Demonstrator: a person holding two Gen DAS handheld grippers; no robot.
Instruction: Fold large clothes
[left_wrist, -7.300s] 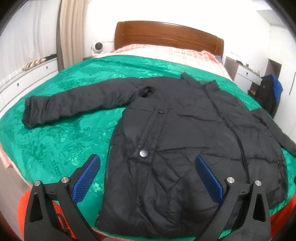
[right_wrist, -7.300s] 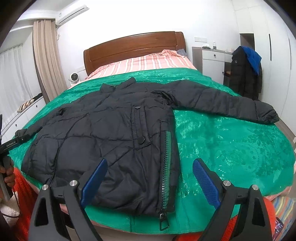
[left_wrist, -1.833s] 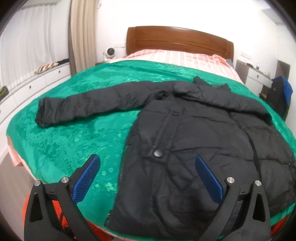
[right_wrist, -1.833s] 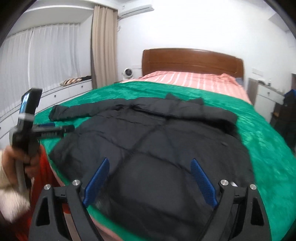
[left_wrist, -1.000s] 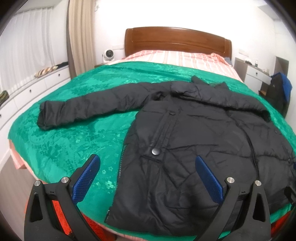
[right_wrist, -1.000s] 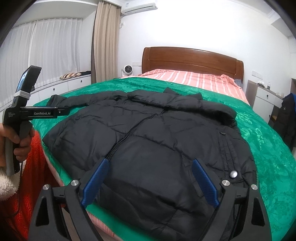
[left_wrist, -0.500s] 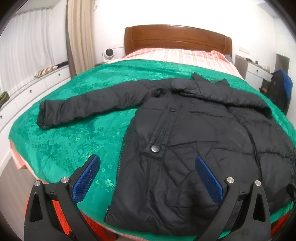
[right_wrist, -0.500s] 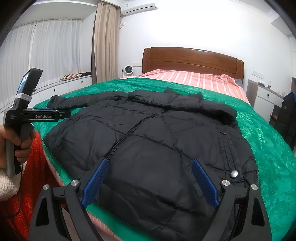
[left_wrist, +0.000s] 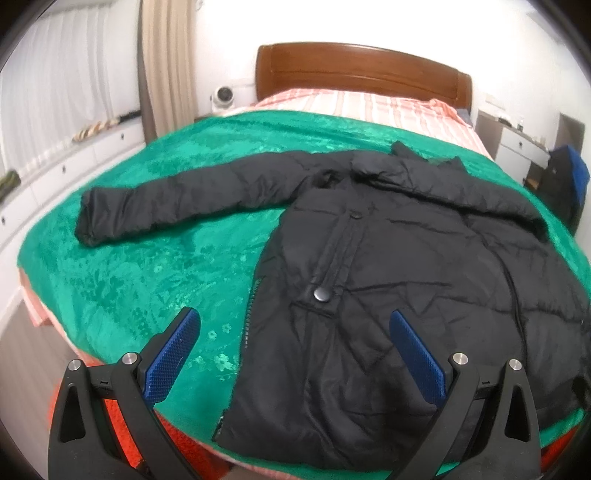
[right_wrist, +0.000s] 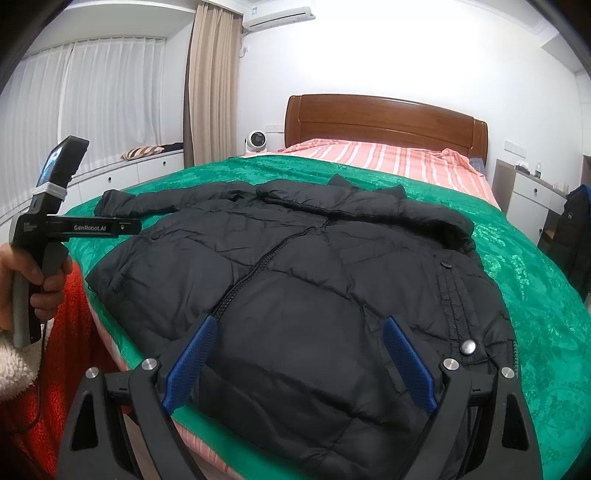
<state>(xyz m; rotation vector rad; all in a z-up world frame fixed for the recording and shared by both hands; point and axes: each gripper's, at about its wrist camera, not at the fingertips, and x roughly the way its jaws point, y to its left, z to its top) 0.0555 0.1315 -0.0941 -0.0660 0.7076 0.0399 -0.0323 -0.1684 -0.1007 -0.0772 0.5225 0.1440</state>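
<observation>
A black puffer jacket (left_wrist: 388, 280) lies front-up on the green bedspread (left_wrist: 155, 266); it also shows in the right wrist view (right_wrist: 314, 288). Its left sleeve (left_wrist: 184, 199) stretches out to the left. Its right sleeve (right_wrist: 369, 203) is folded across the chest near the collar. My left gripper (left_wrist: 295, 350) is open and empty, above the hem by the zipper edge. My right gripper (right_wrist: 299, 362) is open and empty, above the jacket's lower body. The left gripper's handle (right_wrist: 48, 229) shows at the left in the right wrist view, held in a hand.
A wooden headboard (right_wrist: 384, 118) and striped pink bedding (right_wrist: 388, 158) are at the far end. A white nightstand (right_wrist: 532, 199) and a dark coat with blue (left_wrist: 565, 184) stand to the right. White drawers (left_wrist: 55, 173) line the window side. Red fabric (right_wrist: 70, 350) is at the bed's near edge.
The right sleeve, stretched out 7 seconds ago, now lies folded over the chest. Over the last second both grippers shifted only slightly; the jacket has not moved.
</observation>
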